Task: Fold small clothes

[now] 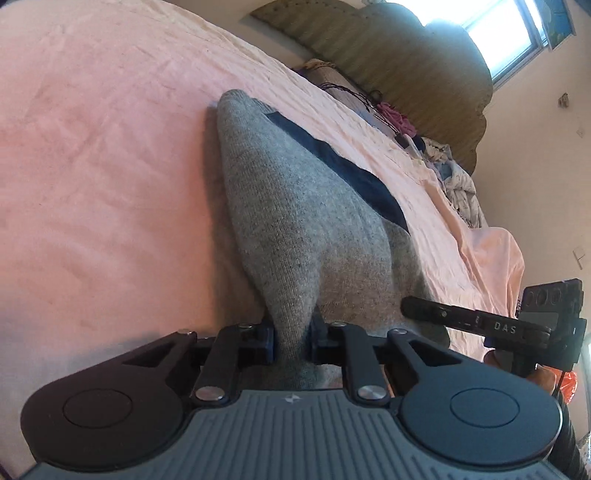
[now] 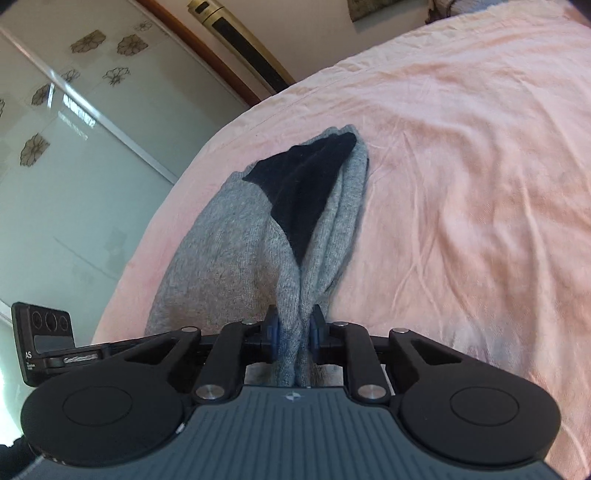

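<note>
Where the pink bedsheet [image 1: 110,166] spreads under both cameras, we count one garment and two grippers. The garment is a grey knitted piece [image 1: 295,229] with a single dark navy panel [image 1: 351,173]; it lies on the sheet with its near edge lifted and stretched toward us into a taut ridge. We see the left gripper [image 1: 291,341] with its blue-padded fingers [image 1: 269,341] clamped together on a gathered fold of the grey knit, and the right gripper [image 2: 293,338] pinching a similar bunch of the same garment, its pads [image 2: 272,338] pressed against doubled layers. In the right wrist view the navy panel [image 2: 306,192] forms a dark triangle near the far end of the cloth, flanked by grey folds. In the left wrist view the other gripper's arm enters at the right edge, and we can read "DAS" [image 1: 504,327] in pale letters on it; in the right wrist view we make out only "AS" [image 2: 28,355] on the black block at the left. One heap of mixed clothing [image 1: 454,177] sits by the olive headboard [image 1: 406,66], and one bright window [image 1: 480,33] shows above.
</note>
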`<move>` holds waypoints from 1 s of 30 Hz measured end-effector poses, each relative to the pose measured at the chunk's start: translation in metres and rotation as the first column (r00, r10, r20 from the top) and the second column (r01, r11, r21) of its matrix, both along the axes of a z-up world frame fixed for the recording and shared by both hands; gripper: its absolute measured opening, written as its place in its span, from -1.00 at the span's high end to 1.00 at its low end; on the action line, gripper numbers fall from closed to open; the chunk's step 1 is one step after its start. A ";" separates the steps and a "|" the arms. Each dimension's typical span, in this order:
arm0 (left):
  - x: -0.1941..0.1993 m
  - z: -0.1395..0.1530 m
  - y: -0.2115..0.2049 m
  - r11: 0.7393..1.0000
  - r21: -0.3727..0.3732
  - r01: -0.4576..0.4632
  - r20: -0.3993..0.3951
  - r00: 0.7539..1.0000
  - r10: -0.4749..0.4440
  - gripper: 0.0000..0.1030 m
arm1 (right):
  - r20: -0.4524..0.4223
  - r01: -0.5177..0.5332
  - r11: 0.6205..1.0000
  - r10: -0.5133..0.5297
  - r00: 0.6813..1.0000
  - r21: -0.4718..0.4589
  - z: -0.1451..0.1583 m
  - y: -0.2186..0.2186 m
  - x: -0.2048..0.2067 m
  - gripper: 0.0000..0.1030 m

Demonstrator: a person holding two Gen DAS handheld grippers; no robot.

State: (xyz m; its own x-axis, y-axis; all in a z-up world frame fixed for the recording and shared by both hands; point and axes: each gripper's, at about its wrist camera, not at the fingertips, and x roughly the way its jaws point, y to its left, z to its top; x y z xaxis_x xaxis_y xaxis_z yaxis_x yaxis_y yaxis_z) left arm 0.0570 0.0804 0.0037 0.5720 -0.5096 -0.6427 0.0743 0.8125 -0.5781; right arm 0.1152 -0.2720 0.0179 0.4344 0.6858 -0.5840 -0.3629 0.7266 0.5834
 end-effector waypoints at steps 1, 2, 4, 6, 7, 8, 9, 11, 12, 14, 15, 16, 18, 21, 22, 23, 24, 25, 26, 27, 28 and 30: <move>-0.004 0.001 0.003 1.000 0.024 0.011 0.007 1.000 -0.011 0.71 | 0.008 -0.020 1.000 0.021 1.000 -0.006 0.004 0.001 -0.005 0.61; -0.007 0.000 0.003 0.999 0.046 0.028 0.016 0.999 -0.029 0.68 | 0.010 -0.025 1.000 0.025 1.000 -0.003 0.004 -0.001 -0.009 0.62; -0.020 0.003 -0.002 0.991 0.121 0.050 0.077 0.995 -0.060 0.64 | -0.012 -0.002 1.000 0.002 1.000 -0.016 -0.007 -0.009 -0.014 0.62; -0.044 0.017 -0.015 0.962 0.272 0.035 0.194 0.977 -0.090 0.28 | -0.047 0.047 0.995 -0.043 0.998 0.093 -0.020 -0.026 -0.016 0.49; -0.059 0.023 -0.024 0.934 0.357 0.017 0.263 0.957 -0.118 -0.25 | -0.073 0.078 0.989 -0.069 0.995 0.126 -0.020 -0.033 -0.017 0.22; -0.074 0.028 -0.033 0.902 0.431 -0.010 0.336 0.930 -0.150 -0.71 | -0.075 0.115 0.982 -0.105 0.992 0.149 -0.016 -0.041 -0.021 0.10; -0.088 0.030 -0.042 0.870 0.491 -0.043 0.401 0.898 -0.182 -0.75 | -0.056 0.139 0.976 -0.132 0.990 0.169 -0.009 -0.047 -0.026 -0.10; -0.101 0.029 -0.060 0.800 0.597 -0.063 0.448 0.853 -0.267 -0.75 | -0.026 0.160 0.962 -0.158 0.987 0.220 0.004 -0.056 -0.037 -0.11; -0.105 0.027 -0.068 0.772 0.633 -0.050 0.443 0.841 -0.309 -0.75 | -0.026 0.150 0.957 -0.149 0.989 0.246 0.008 -0.057 -0.040 -0.11; -0.102 0.021 -0.077 0.752 0.658 -0.041 0.430 0.840 -0.331 -0.75 | -0.010 0.110 0.960 -0.112 0.994 0.257 0.016 -0.051 -0.046 -0.11; -0.099 0.018 -0.080 0.742 0.669 -0.045 0.421 0.846 -0.328 -0.74 | -0.002 0.094 0.966 -0.097 0.995 0.241 0.019 -0.046 -0.048 -0.11; -0.096 0.015 -0.081 0.733 0.679 -0.049 0.411 0.853 -0.323 -0.73 | -0.005 0.081 0.973 -0.082 0.997 0.215 0.021 -0.041 -0.048 -0.11; -0.094 0.010 -0.080 0.724 0.687 -0.053 0.396 0.863 -0.313 -0.73 | -0.038 0.060 0.984 -0.055 0.998 0.168 0.021 -0.033 -0.048 -0.11; -0.092 0.008 -0.083 0.723 0.690 -0.027 0.386 0.859 -0.336 -0.73 | -0.090 0.038 0.984 -0.022 0.996 0.176 0.015 -0.033 -0.053 -0.11; -0.092 0.007 -0.085 0.722 0.692 -0.012 0.381 0.855 -0.352 -0.73 | -0.107 0.045 0.982 -0.026 0.994 0.184 0.011 -0.034 -0.054 -0.11; -0.094 0.007 -0.088 0.717 0.697 -0.004 0.384 0.847 -0.368 -0.73 | -0.129 0.055 0.980 -0.031 0.991 0.189 0.007 -0.035 -0.053 -0.11; -0.095 0.007 -0.091 0.711 0.703 -0.006 0.389 0.841 -0.377 -0.73 | -0.164 0.062 0.980 -0.030 0.986 0.191 0.001 -0.035 -0.051 -0.11; -0.096 0.007 -0.092 0.707 0.707 -0.012 0.394 0.837 -0.379 -0.73 | -0.182 0.066 0.980 -0.032 0.983 0.187 -0.003 -0.035 -0.051 -0.11; -0.095 0.007 -0.092 0.708 0.706 -0.018 0.398 0.837 -0.375 -0.73 | -0.183 0.067 0.981 -0.033 0.983 0.180 -0.005 -0.033 -0.052 -0.10; -0.093 0.008 -0.091 0.710 0.704 -0.028 0.400 0.841 -0.364 -0.73 | -0.186 0.074 0.982 -0.040 0.982 0.174 -0.006 -0.033 -0.051 -0.09; -0.090 0.008 -0.090 0.711 0.702 -0.037 0.400 0.847 -0.351 -0.73 | -0.187 0.090 0.979 -0.055 0.981 0.182 -0.007 -0.034 -0.051 -0.08; -0.081 0.006 -0.088 0.705 0.707 -0.052 0.386 0.864 -0.324 -0.44 | -0.189 0.126 0.968 -0.085 0.978 0.217 -0.008 -0.038 -0.047 -0.08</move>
